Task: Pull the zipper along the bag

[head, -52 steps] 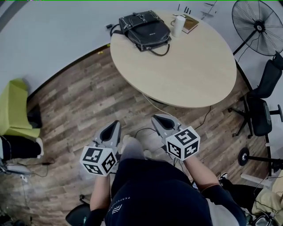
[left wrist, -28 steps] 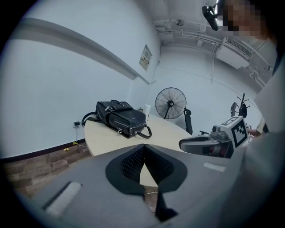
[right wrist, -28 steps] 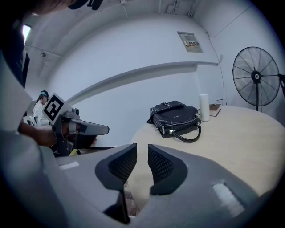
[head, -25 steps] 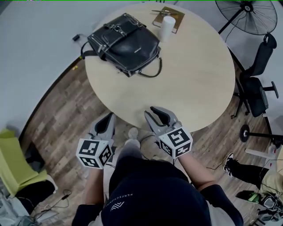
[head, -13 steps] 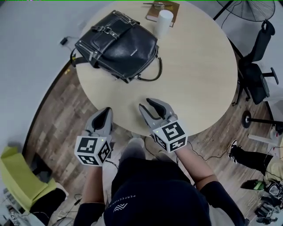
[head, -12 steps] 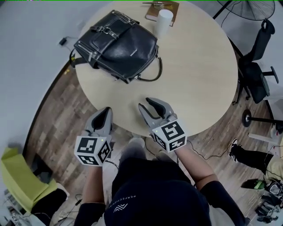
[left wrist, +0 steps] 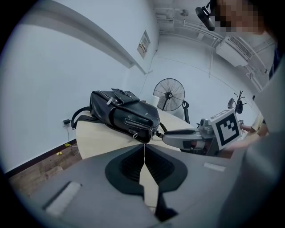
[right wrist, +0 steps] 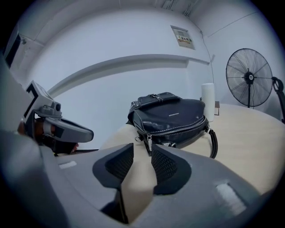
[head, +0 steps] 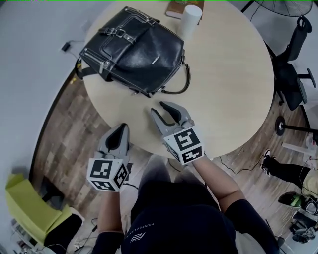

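Note:
A black leather bag (head: pixel 134 49) lies on the round beige table (head: pixel 223 74), its silver zipper facing me. In the right gripper view the bag (right wrist: pixel 171 116) shows its zipper pull (right wrist: pixel 148 142) hanging just beyond my jaws. My right gripper (head: pixel 157 108) hovers over the table a short way from the bag; its jaws have just been opening and stand open with nothing between them. My left gripper (head: pixel 120 127) is shut and empty, at the table's near edge, left of the right one. From the left gripper view the bag (left wrist: pixel 124 116) is farther off.
A white cup (head: pixel 191 20) and a brown book (head: pixel 176 7) stand behind the bag. A standing fan (right wrist: pixel 249 78) and a black office chair (head: pixel 293 74) are to the right of the table. A green chair (head: pixel 30 213) sits on the wooden floor at lower left.
Both grippers have come forward toward the bag, the right one now over the table. The right jaws have spread wider. The left jaws stay together.

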`<action>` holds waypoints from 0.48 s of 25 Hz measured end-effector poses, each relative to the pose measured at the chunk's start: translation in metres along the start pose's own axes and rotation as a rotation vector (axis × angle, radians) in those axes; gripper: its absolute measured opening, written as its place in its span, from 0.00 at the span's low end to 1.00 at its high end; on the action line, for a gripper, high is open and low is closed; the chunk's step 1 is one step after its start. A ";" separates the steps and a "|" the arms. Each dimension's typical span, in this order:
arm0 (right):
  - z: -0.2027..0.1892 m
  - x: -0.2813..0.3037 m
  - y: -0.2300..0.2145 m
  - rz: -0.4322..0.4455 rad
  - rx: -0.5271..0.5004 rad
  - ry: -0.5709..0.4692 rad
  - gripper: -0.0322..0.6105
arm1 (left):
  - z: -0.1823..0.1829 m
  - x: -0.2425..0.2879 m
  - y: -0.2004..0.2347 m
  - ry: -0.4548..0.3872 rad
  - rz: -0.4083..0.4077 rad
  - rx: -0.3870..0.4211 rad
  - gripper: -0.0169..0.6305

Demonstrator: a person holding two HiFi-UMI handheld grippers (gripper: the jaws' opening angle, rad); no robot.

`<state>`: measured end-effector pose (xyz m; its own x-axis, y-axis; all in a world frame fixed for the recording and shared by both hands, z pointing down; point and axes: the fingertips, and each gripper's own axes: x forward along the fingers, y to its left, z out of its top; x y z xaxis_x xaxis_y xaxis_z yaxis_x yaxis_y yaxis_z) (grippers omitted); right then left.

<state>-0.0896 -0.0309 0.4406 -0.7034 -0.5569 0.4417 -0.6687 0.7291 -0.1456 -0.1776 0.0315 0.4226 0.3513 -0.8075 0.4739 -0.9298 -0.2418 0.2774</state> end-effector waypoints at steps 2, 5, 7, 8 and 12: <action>0.000 0.008 -0.003 -0.012 0.001 0.008 0.25 | -0.002 0.000 0.006 0.003 0.004 -0.008 0.06; 0.001 0.018 -0.008 -0.027 -0.005 0.016 0.25 | -0.002 0.001 0.014 0.004 0.011 -0.016 0.06; 0.002 0.025 -0.010 -0.034 -0.013 0.022 0.25 | -0.003 0.001 0.018 0.003 0.017 -0.024 0.06; 0.001 0.028 -0.010 -0.037 -0.014 0.026 0.25 | -0.004 0.001 0.020 0.004 0.019 -0.029 0.05; -0.001 0.037 -0.010 -0.044 -0.010 0.036 0.25 | -0.008 0.003 0.028 0.010 0.027 -0.051 0.05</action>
<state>-0.1084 -0.0584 0.4596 -0.6641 -0.5741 0.4789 -0.6962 0.7083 -0.1163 -0.2013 0.0272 0.4385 0.3271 -0.8080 0.4900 -0.9324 -0.1915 0.3066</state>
